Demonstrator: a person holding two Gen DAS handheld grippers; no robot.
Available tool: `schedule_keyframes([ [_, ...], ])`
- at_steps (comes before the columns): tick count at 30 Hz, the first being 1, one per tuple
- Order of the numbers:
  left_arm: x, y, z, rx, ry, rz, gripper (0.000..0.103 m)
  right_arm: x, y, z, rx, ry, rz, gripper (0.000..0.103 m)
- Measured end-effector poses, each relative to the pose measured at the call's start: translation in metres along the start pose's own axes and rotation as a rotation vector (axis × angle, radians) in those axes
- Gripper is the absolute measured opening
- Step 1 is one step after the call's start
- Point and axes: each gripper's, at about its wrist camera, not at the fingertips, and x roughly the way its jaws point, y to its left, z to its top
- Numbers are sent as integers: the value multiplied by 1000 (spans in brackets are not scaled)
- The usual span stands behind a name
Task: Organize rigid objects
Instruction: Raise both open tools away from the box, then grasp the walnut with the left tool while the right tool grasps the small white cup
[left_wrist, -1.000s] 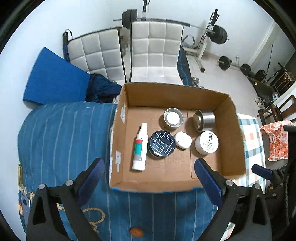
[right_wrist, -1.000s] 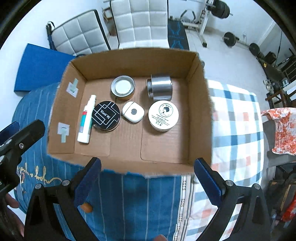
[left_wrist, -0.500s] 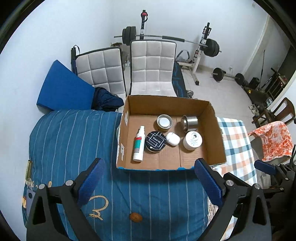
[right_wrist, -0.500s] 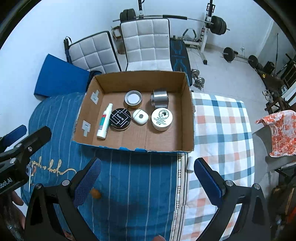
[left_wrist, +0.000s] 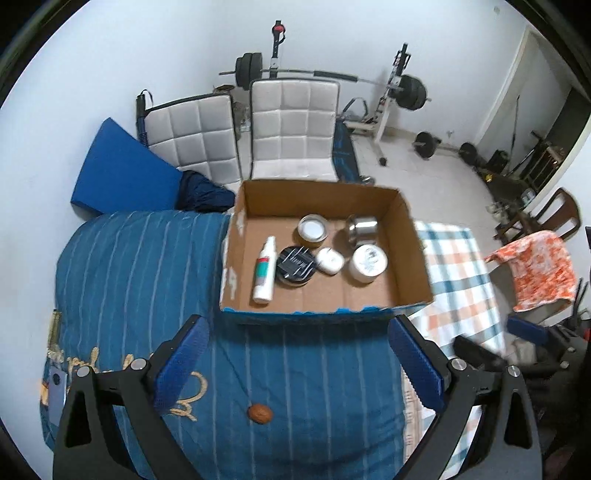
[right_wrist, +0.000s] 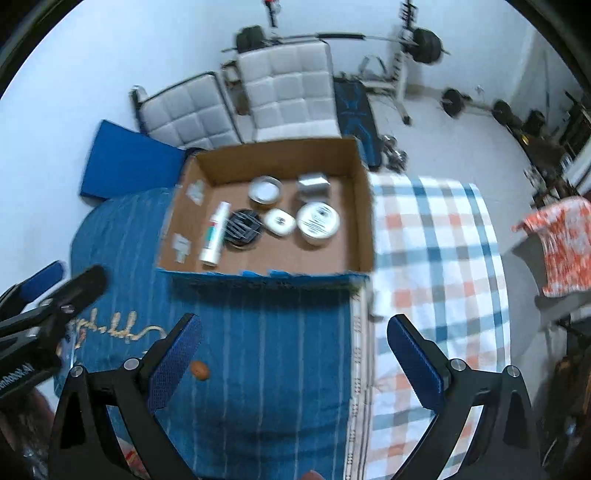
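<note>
An open cardboard box (left_wrist: 410, 236) (right_wrist: 364, 218) lies on a blue striped bedspread (left_wrist: 129, 280). In it are a white spray bottle (left_wrist: 265, 270) (right_wrist: 215, 233), a black round tin (left_wrist: 296, 264) (right_wrist: 243, 229), a small white case (left_wrist: 330, 260) (right_wrist: 280, 220), a white jar (left_wrist: 368, 263) (right_wrist: 318, 222), a candle tin (left_wrist: 313, 228) (right_wrist: 265, 189) and a steel cup (left_wrist: 362, 228) (right_wrist: 314, 184). My left gripper (left_wrist: 299, 365) and right gripper (right_wrist: 295, 362) are open, empty, held high and well back from the box.
A small brown nut-like object (left_wrist: 260, 412) (right_wrist: 199, 370) lies on the bedspread near me. A checked cloth (right_wrist: 436, 266) covers the bed's right side. Padded white chairs (left_wrist: 291, 129), a blue mat (left_wrist: 122, 173) and weight equipment (left_wrist: 402, 88) stand behind.
Both grippers have pulled up and back from the box, which now looks smaller and farther away. The things in the box have not moved.
</note>
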Motion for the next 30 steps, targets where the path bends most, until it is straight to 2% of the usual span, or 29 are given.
schedule_keyframes([
  [4,25,2,-13,-5,32,49,100,41,-47,-6,116,65,-34,102],
  [9,80,12,-31,-67,126,89,100,116,-112,-14,271,148,-57,102],
  [15,144,23,-57,-145,246,111,100,209,-150,-20,342,261,-50,100],
  [18,167,27,-66,-161,288,130,100,243,-153,-21,343,304,-47,85],
  [20,176,30,-70,-171,304,136,100,259,-154,-20,345,320,-44,68],
  [22,182,34,-74,-183,318,148,100,270,-152,-18,334,325,-66,63],
  [23,183,36,-76,-190,322,147,100,268,-149,-16,318,290,-83,54],
  [25,182,41,-78,-202,327,155,100,269,-143,-14,279,289,-104,34],
  [30,174,59,-91,-227,344,169,100,262,-124,-30,213,327,-102,34],
])
